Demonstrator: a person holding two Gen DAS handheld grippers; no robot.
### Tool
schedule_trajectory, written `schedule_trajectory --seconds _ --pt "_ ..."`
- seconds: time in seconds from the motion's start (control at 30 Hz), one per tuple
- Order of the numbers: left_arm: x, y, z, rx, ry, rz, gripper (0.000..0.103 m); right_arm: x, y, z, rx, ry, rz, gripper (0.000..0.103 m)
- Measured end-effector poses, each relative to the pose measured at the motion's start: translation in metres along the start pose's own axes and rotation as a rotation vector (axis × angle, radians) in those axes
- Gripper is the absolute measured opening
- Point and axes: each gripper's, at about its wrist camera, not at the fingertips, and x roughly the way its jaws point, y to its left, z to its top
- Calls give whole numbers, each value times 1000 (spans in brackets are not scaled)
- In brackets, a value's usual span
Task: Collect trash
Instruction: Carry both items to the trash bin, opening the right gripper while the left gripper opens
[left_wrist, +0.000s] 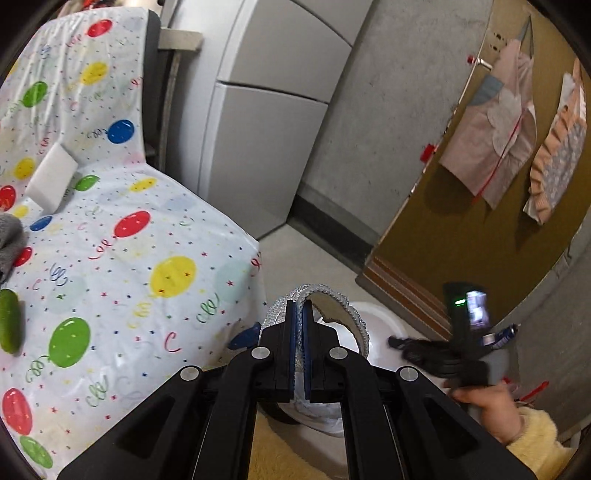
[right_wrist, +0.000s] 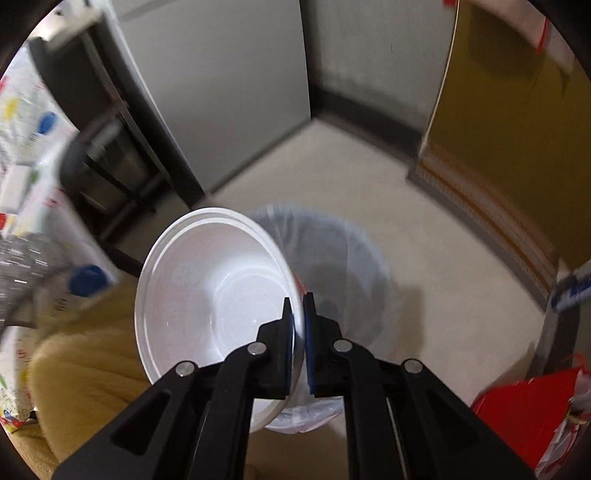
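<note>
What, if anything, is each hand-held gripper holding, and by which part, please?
The left hand-held gripper pinches a silvery padded strip at one end; the right hand-held gripper clamps a white bowl by its rim.

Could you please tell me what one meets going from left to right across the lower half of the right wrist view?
Balloon-print tablecloth → white bowl → bin with clear liner → red bag.
</note>
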Motion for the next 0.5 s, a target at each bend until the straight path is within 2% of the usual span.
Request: schedule_trajectory --seconds 0.03,0.1,0.13,0.17,0.33,0.37,0.5 --pt "2 -2 0 3 6 1 3 6 -1 -1 9 18 13 11" --pt "5 -4 3 7 13 0 3 12 -2 0 10 18 23 27" --pt "6 -5 5 10 14 -5 3 7 -2 1 6 1 17 41" --pt "6 -6 6 14 16 -7 3 3 -4 3 6 -16 16 45" --pt "4 -19 6 56 4 -36 3 -58 -12 13 7 -181 24 45" --pt "3 -21 5 58 6 -46 3 -76 -13 15 0 -233 23 46" --pt "5 -36 -1 88 36 -82 3 -120 -13 14 -16 -341 35 54"
